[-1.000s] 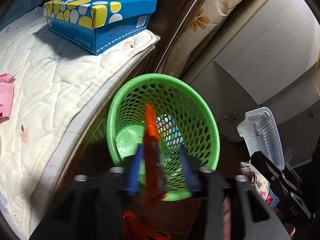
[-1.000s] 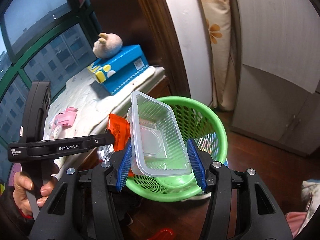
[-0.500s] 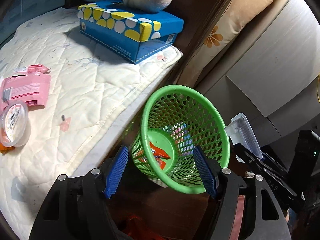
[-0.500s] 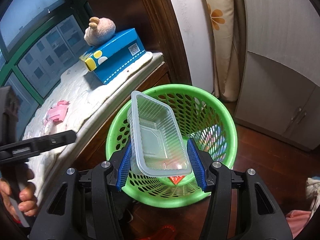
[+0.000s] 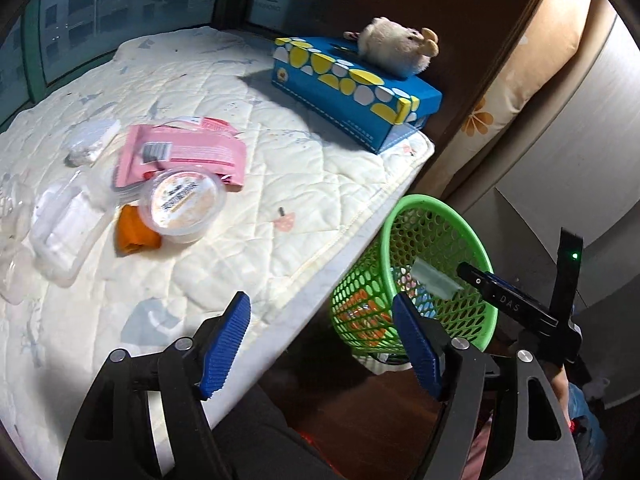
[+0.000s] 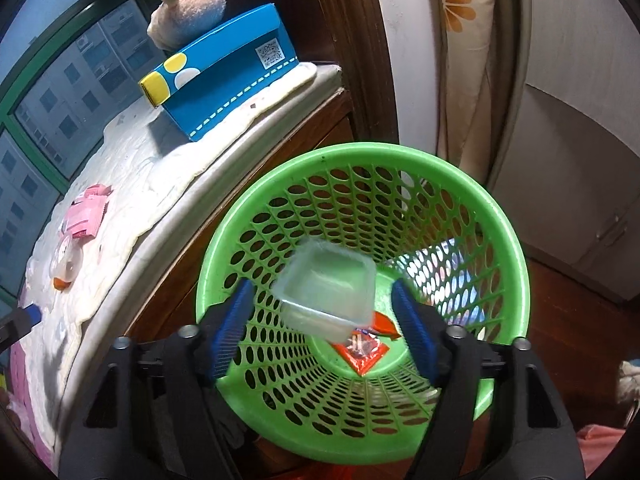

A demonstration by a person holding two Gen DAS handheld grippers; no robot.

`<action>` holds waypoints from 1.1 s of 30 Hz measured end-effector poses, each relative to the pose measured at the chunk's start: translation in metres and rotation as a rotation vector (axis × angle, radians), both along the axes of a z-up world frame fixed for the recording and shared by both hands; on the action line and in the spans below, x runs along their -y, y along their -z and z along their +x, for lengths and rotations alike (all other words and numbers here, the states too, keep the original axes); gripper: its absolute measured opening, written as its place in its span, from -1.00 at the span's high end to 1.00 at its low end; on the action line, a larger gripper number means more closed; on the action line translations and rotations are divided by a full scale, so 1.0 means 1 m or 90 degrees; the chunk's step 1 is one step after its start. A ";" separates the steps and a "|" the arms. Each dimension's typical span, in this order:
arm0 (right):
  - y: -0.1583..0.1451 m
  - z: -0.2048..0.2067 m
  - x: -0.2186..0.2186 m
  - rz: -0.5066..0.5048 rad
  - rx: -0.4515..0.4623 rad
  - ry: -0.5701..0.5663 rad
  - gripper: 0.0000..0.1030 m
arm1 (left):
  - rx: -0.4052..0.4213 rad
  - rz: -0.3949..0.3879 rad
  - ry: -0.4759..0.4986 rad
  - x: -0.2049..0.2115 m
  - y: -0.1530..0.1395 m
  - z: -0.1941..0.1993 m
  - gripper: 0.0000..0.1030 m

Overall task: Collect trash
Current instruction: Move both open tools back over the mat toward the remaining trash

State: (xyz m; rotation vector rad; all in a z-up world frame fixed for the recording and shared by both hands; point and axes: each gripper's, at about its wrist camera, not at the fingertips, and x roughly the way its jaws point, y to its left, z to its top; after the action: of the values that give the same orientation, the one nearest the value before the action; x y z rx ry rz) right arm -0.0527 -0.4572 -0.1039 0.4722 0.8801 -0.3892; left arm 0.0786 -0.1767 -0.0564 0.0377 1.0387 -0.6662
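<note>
Right tongs [image 6: 323,320] hang over the mouth of the green basket [image 6: 508,240], their blue-padded jaws opening, and the clear plastic tray [image 6: 326,294] sits between them but free of both pads, blurred and tipped inside the basket's upper half. It is a shallow, see-through rectangular tub with rounded corners and a rolled rim, pale and slightly milky against the green mesh. Beneath it, on the basket floor, lies an orange-red wrapper [image 6: 362,350] with silver print. Left tongs [image 5: 322,346] are also opening, with nothing between the pads; they point at the edge of the quilted mattress [image 5: 280,168] beside the basket. More litter remains on the mattress: a pink packet [image 5: 180,152], a round lidded tub [image 5: 183,202] lying partly over it, an orange scrap [image 5: 132,234] touching the tub, and clear plastic packaging [image 5: 60,224] to the left. Farther back a blue tissue box [image 5: 352,92] with yellow and white spots carries a small plush toy [image 5: 394,50] on top.
</note>
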 end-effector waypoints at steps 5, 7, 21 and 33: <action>-0.005 0.001 -0.012 0.001 0.001 -0.013 -0.45 | 0.009 0.007 -0.063 -0.042 0.002 0.009 -0.47; -0.012 0.001 -0.019 -0.001 0.007 -0.024 -0.46 | 0.018 0.016 -0.090 -0.058 0.002 0.010 -0.47; -0.062 0.029 -0.096 -0.023 0.065 -0.144 -0.61 | 0.064 0.071 -0.312 -0.200 0.001 0.045 -0.47; -0.073 0.061 -0.157 -0.021 0.076 -0.227 -0.62 | 0.045 0.087 -0.342 -0.236 0.020 0.098 -0.47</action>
State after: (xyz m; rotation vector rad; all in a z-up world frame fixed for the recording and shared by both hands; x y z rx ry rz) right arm 0.0087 -0.3004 -0.0311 0.2963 0.8207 -0.0474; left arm 0.1771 0.0591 -0.0769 -0.0960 0.9699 -0.1047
